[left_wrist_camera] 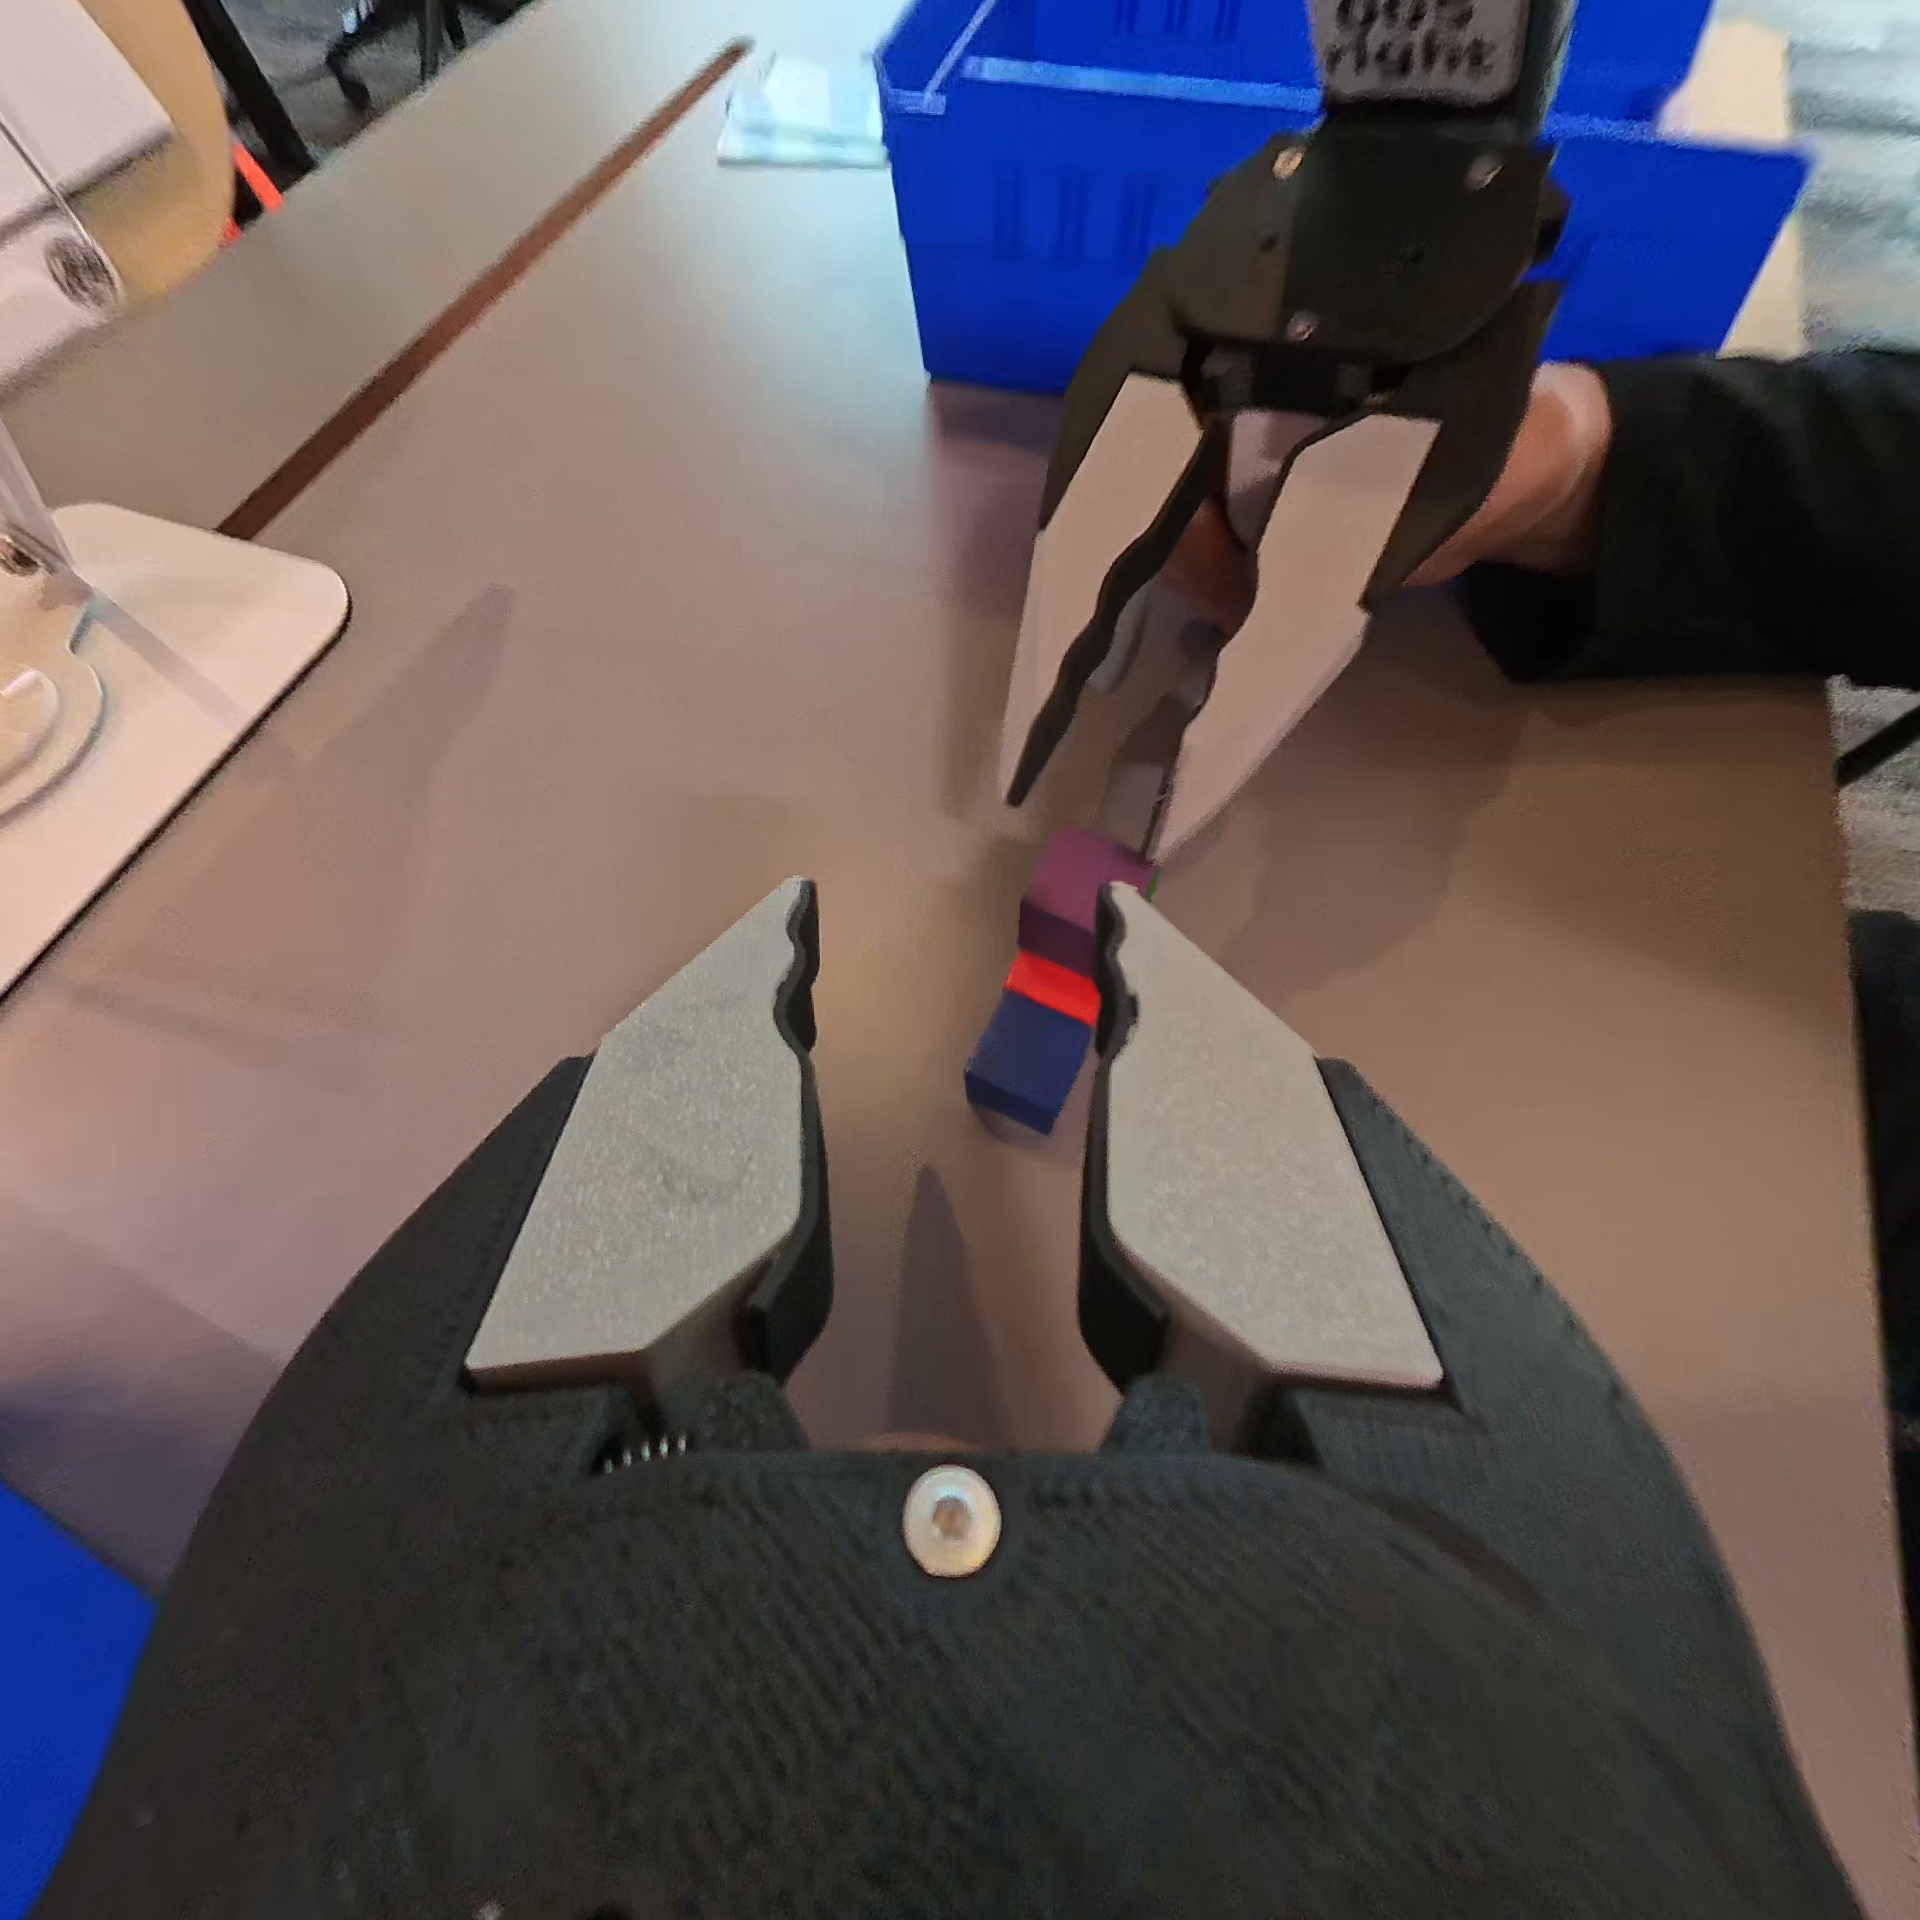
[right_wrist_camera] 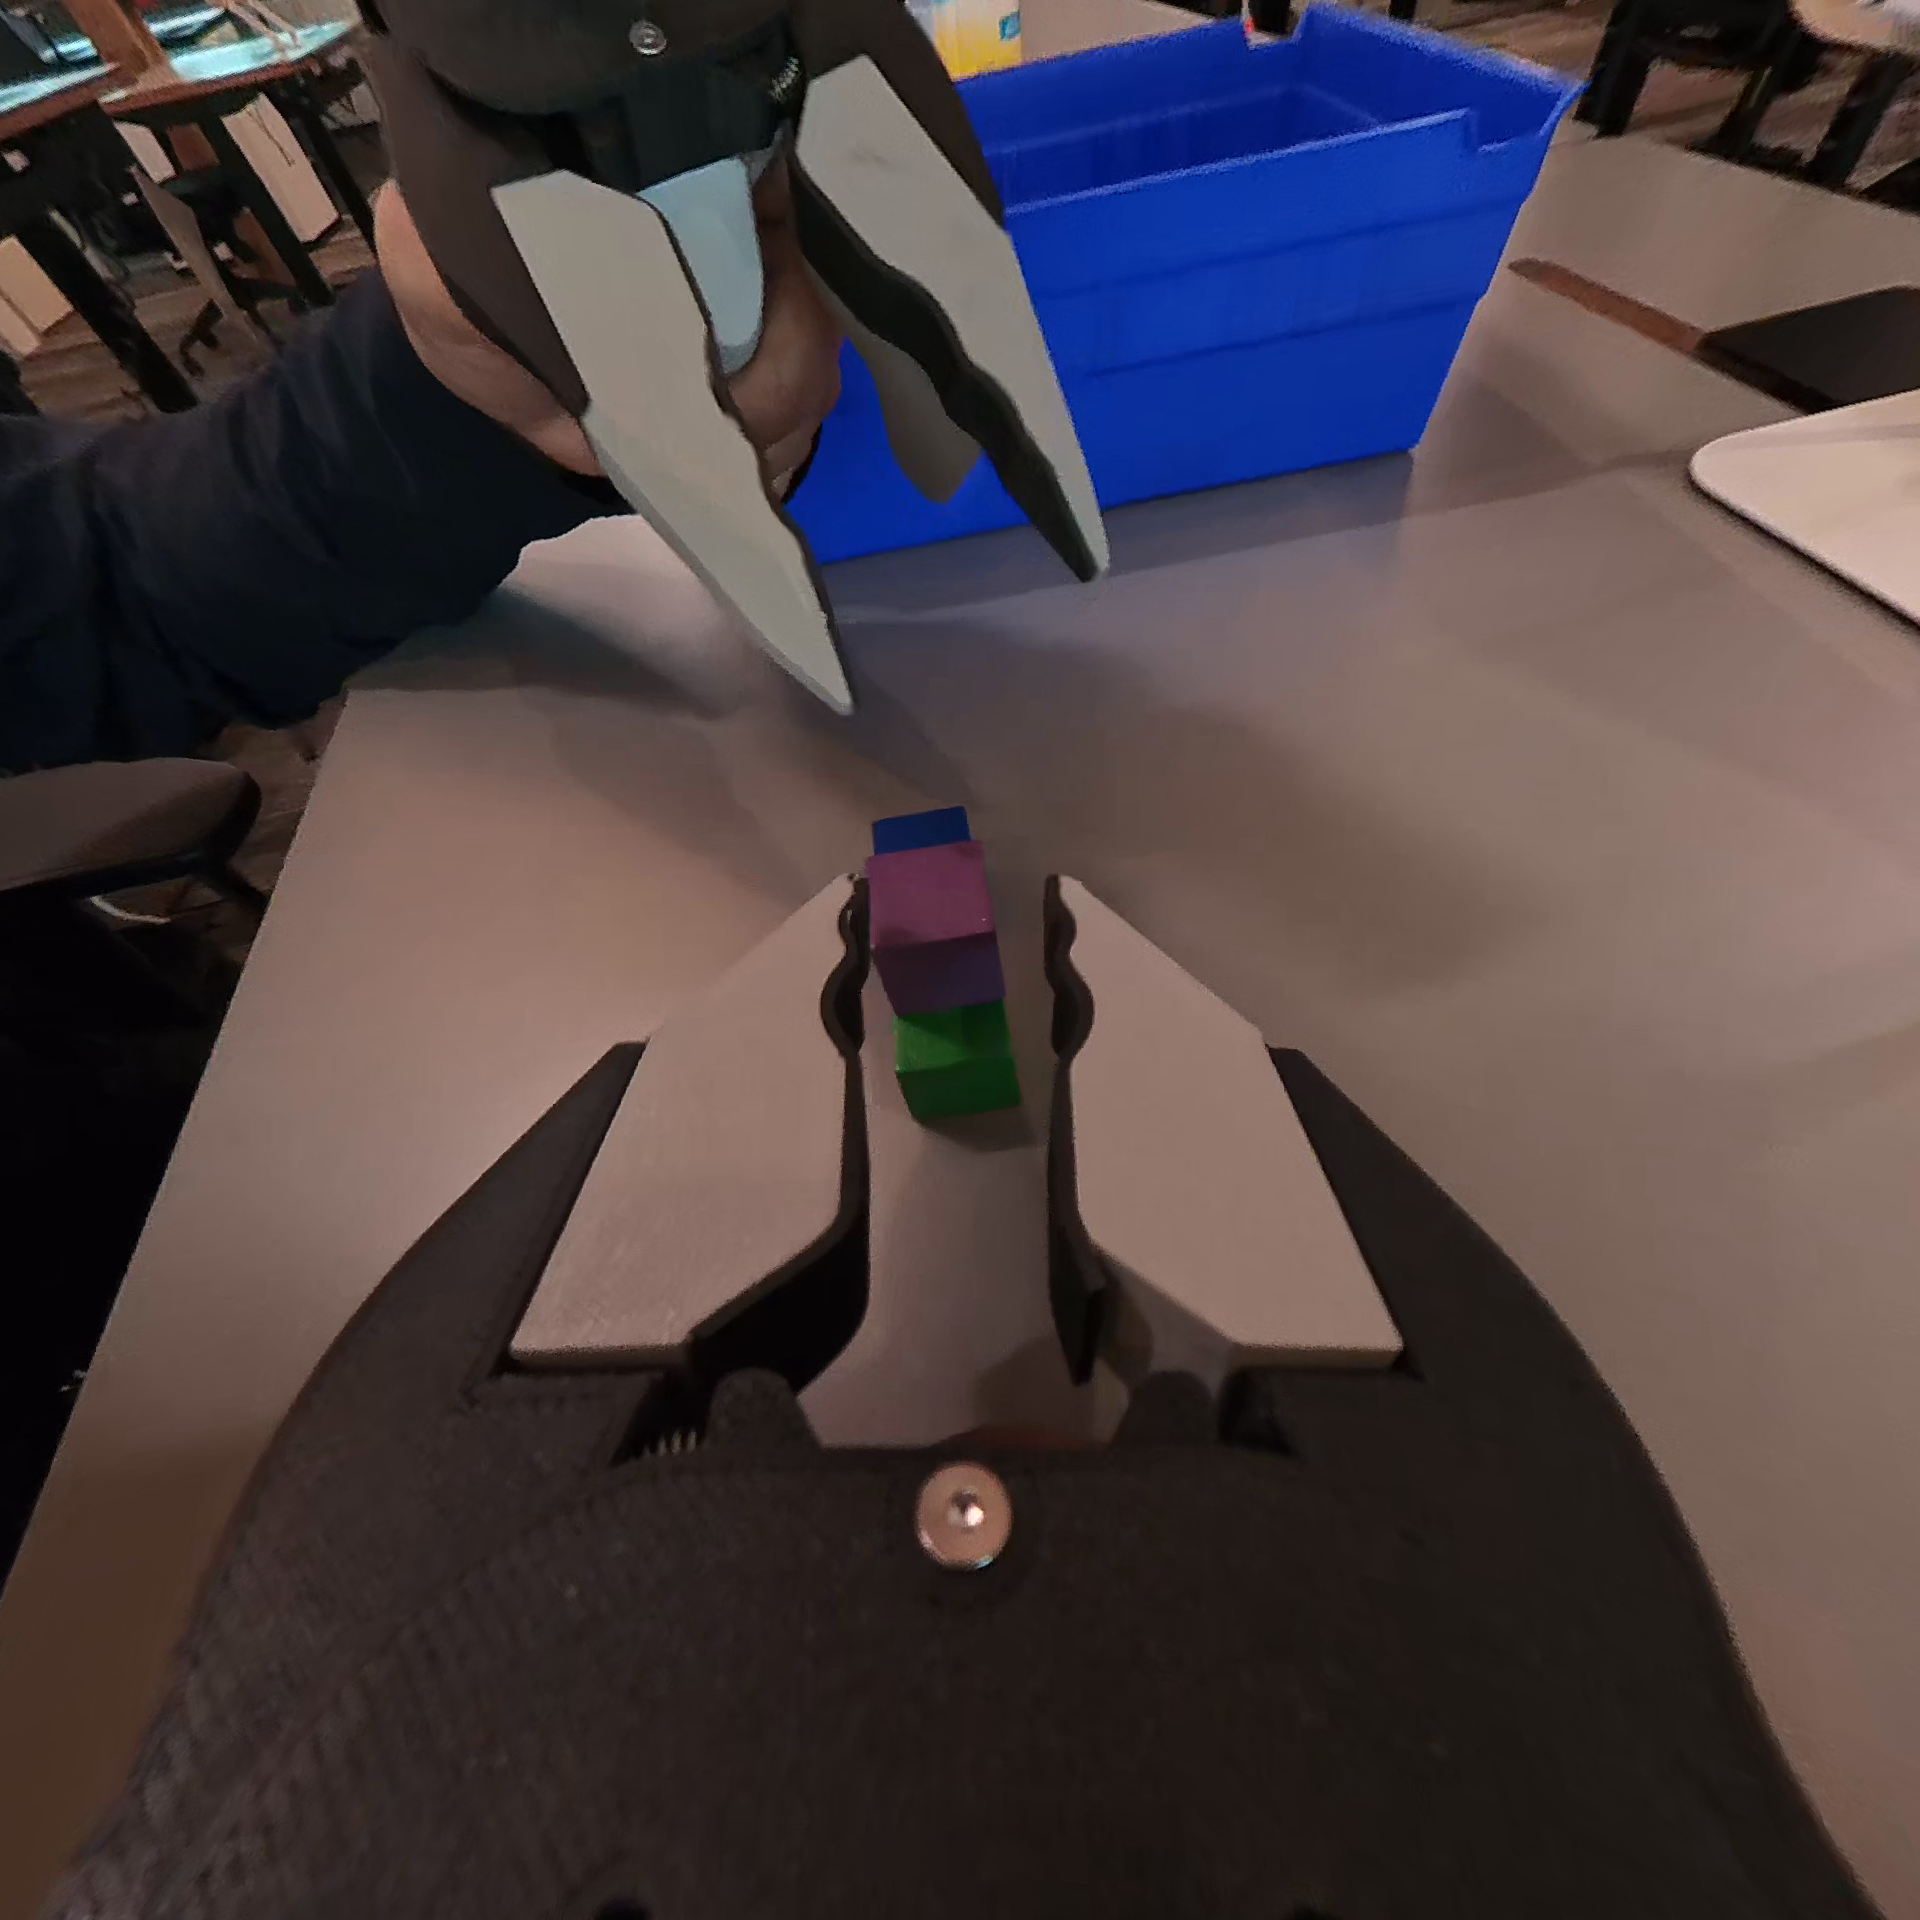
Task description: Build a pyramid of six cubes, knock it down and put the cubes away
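2 grippers face each other over a short row of cubes on the table [left_wrist_camera: 520, 727]: left gripper [left_wrist_camera: 956, 935] parted, empty; right gripper [right_wrist_camera: 951, 904] parted around the purple cube [right_wrist_camera: 930, 904]. Bin [right_wrist_camera: 1247, 312] at 12 o'clock.

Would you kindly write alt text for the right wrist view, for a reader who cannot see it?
Open right tongs frame a purple cube raised above a green cube and blue cube on a grey table. The left tongs hang open opposite, before a blue bin.

Purple cube [right_wrist_camera: 928, 896] atop green cube [right_wrist_camera: 954, 1060]
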{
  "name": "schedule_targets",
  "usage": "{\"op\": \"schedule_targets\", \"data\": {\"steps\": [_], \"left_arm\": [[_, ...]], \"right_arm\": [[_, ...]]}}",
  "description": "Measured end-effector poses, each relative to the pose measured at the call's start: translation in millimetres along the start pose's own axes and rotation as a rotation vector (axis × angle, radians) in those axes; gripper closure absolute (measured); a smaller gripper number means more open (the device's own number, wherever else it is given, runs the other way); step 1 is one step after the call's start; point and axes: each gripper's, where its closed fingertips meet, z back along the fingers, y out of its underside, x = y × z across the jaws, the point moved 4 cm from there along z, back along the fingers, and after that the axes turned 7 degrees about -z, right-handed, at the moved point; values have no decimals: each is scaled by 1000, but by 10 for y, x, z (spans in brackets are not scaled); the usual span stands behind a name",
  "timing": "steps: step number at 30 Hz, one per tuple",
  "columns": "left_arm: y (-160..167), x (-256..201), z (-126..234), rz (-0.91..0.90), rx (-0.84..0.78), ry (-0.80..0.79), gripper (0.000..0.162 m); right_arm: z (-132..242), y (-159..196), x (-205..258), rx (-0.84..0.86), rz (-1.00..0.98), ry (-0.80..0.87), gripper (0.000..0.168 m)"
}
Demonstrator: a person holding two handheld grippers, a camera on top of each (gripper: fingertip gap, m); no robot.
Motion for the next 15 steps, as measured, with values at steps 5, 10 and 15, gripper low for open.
{"op": "schedule_targets", "data": {"steps": [5,10,15], "left_arm": [[-476,-100,447,-18,-322,61,109],[-761,173,1392,-48,-708,-128,116],[-340,860,1926,99,-686,-471,139]], "right_arm": [[101,-116,-71,-88,7,57,137],[147,-158,-105,-132,-4,76,137],[108,-122,-110,-113,9,89,136]]}}
